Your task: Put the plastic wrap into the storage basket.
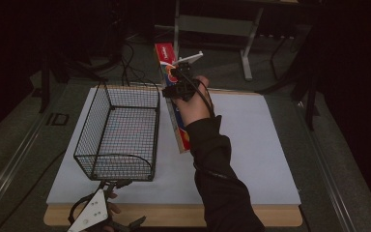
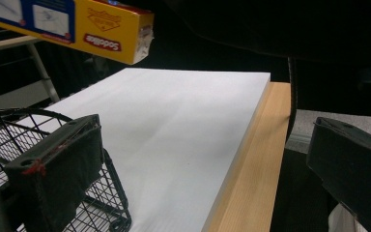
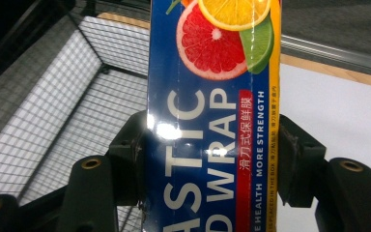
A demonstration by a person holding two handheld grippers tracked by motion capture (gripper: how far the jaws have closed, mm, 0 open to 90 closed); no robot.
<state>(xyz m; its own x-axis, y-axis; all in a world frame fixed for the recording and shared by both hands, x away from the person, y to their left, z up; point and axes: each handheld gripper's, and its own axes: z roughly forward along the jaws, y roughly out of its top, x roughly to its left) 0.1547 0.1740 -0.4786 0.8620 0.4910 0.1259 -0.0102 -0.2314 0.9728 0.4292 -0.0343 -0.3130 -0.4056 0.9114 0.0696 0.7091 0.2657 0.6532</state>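
The plastic wrap box (image 3: 212, 121) is raised above the white mat (image 1: 251, 145), right of the wire basket (image 1: 118, 133), pinched by the right gripper (image 1: 179, 87); its lower end is hidden behind the sleeve (image 1: 217, 164). The left gripper (image 1: 96, 210), jaws spread, is partly cut off at the table edge (image 1: 174, 215).

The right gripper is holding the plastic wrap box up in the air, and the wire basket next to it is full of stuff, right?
Not quite. The wire basket is empty, as the high view shows. The rest holds: the right gripper is clamped on the plastic wrap box, lifted beside the basket.
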